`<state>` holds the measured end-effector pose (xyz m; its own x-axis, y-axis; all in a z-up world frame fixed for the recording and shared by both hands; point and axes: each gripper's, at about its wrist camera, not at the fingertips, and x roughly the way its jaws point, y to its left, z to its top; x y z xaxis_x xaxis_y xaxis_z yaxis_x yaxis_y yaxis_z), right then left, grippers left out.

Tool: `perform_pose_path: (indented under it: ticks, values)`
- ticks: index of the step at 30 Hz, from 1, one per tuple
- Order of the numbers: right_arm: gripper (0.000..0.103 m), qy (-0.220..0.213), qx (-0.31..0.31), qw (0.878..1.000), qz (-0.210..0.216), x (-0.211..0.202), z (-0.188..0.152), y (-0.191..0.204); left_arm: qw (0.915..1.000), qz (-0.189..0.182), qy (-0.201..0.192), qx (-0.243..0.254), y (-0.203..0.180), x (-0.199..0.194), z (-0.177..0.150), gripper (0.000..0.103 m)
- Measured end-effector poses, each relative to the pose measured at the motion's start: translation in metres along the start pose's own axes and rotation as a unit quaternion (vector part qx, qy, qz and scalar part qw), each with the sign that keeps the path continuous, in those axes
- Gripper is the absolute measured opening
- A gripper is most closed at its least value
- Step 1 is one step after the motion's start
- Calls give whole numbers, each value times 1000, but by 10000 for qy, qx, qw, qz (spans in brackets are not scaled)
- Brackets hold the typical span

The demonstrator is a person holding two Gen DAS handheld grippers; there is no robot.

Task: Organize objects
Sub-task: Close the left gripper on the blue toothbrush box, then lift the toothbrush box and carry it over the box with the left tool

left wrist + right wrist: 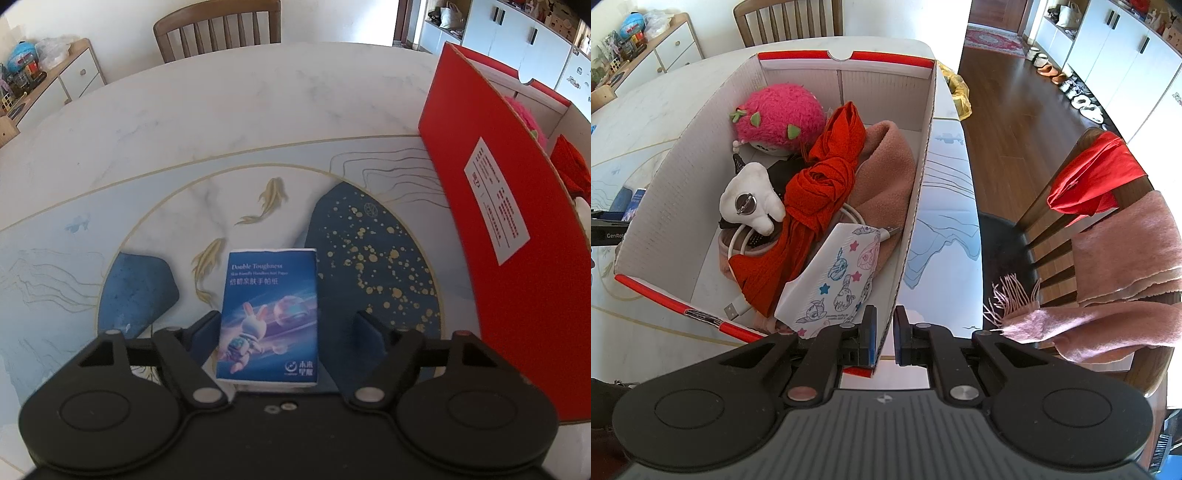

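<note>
Left wrist view: my left gripper (282,332) straddles the blue rabbit-print tissue packet (269,315) at lower centre, jaws apart and not yet pressing. Right wrist view: my right gripper (884,334) pinches the red-and-white cardboard box (916,206) wall, seemingly steadying it for loading.

- A white marble-patterned table (221,110) with blue and gold fish artwork is seen.
- A blue rectangular tissue packet (269,314) is laid flat on it.
- A red open-topped cardboard box (491,206) is stood beside the packet.
</note>
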<state>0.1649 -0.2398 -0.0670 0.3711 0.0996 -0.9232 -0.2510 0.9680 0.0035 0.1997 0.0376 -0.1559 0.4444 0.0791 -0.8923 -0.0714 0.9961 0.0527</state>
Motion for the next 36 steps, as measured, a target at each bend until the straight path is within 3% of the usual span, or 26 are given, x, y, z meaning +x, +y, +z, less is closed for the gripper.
perform_pose_path:
  ticks: [4,6,19,30,36]
  values:
    - [9,3,-3,10000,2,0,0,0,10000,94,0,-1,-2,-3,2,53]
    - [9,4,-8,10000,1,0,0,0,10000,87,2,-31,-1,-6,3,48]
    - [9,-8,-11,10000,21,1,1,0,9992,-94,-352,-164,-5,-48,7,48]
    - [9,-21,-3,10000,48,0,2,0,9962,-555,-649,-169,-22,-100,21,48]
    - [9,-37,4,10000,70,0,2,-1,9931,-837,-812,99,-46,-116,31,48]
